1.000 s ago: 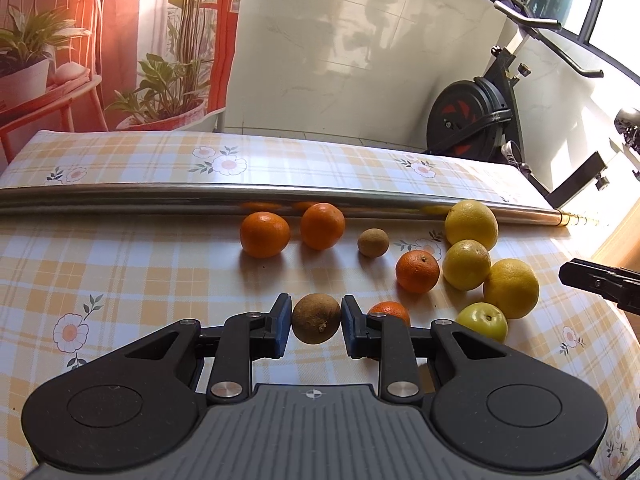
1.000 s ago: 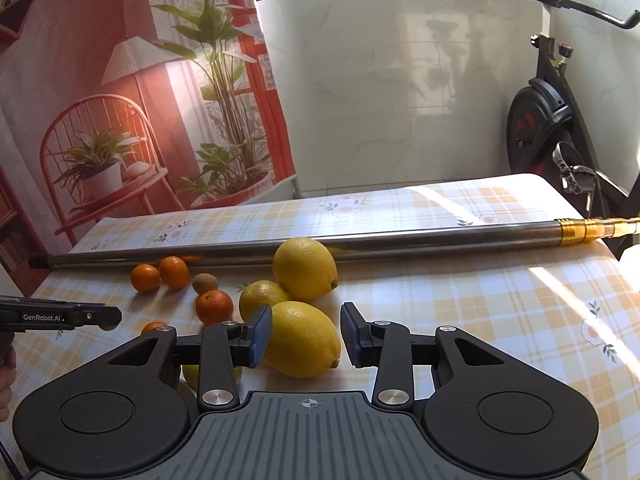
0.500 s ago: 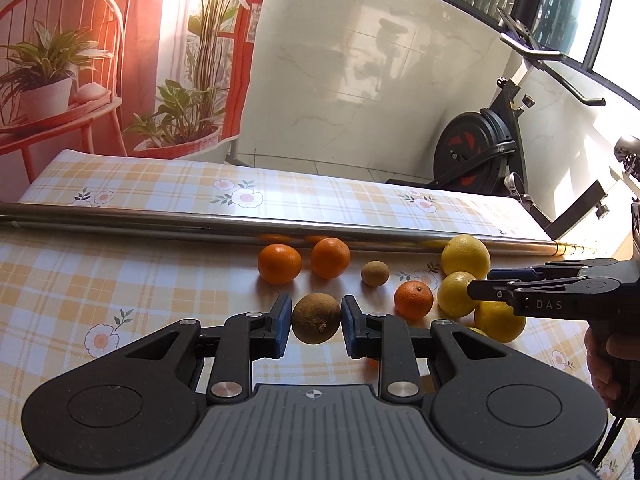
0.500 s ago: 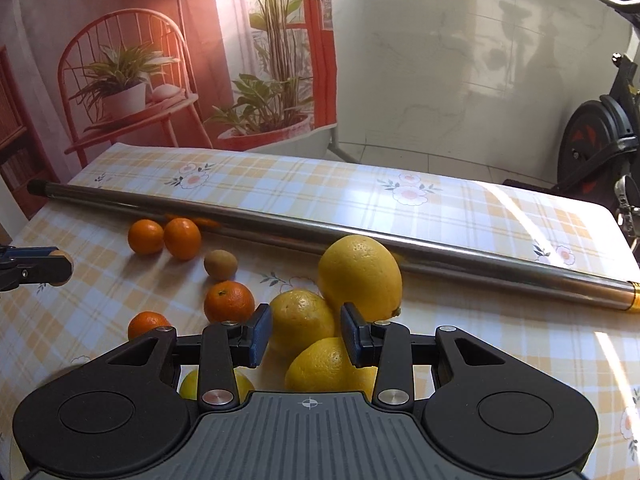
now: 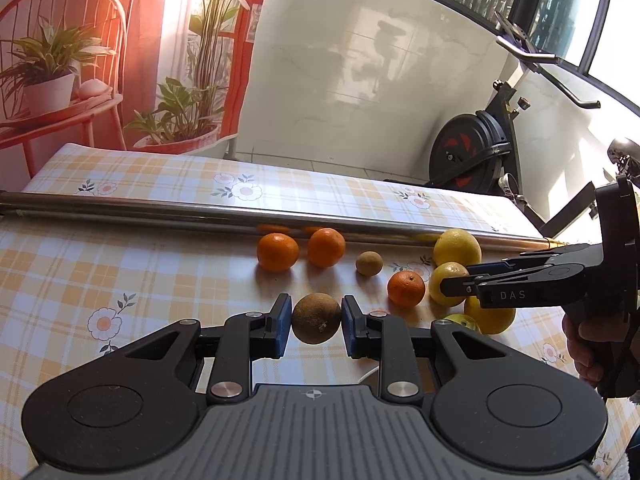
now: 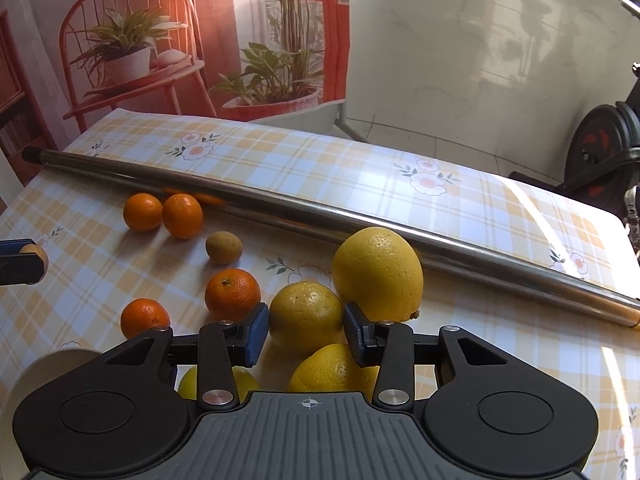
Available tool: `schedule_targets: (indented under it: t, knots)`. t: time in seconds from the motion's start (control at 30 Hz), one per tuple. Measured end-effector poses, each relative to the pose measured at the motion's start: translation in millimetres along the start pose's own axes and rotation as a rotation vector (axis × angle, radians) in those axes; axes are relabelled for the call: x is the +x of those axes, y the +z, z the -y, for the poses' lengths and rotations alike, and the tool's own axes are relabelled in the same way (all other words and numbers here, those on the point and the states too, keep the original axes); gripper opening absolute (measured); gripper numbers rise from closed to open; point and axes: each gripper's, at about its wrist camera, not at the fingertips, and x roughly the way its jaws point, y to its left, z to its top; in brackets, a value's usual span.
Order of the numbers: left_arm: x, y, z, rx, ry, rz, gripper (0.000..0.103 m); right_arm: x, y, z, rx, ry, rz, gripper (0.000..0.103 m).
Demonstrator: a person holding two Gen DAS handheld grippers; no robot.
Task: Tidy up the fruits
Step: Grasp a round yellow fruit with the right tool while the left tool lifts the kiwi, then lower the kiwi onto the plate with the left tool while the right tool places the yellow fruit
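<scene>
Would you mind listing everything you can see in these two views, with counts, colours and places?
Oranges: four, orange; two by the pole, two nearer the cameras.
Lemons: three, yellow, clustered at the right of the fruit.
Yellow-green fruit: one, mostly hidden behind the grippers.
Small brown fruit: one, on the cloth between oranges and lemons.
Large brown fruit: one, in the left gripper.
Metal pole: one, silver with a gold tip, lying across the table.
Tablecloth: one, yellow plaid with flowers.
Exercise bike: one, black, behind the table.
Backdrop: one, red, picturing a chair and plants.
Left hand-held gripper: shut on the large brown fruit.
Right hand-held gripper: open, straddling a lemon.
Hand: one, holding the right gripper.
</scene>
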Motion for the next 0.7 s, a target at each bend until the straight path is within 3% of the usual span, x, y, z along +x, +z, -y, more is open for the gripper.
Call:
schedule_targets:
  t: [0.27,0.43,0.7]
  knots:
    - [-16.9,-11.1,4.6,0.031,-0.017,-0.004,0.028,-39.4,-16.9,4.5,0.096,0.077,0.089,0.038]
    - [-25.5,-23.8,9.3,0.057,-0.036,-0.026,0.028,-71.2,-35.9,-5.8,0.093,0.131,0.143,0.038]
    - [-28.4,-33.6,20.4,0.091,-0.067,-0.049,0.028,-91.7,-63.9,-23.0,0.092,0.153,0.126,0.038]
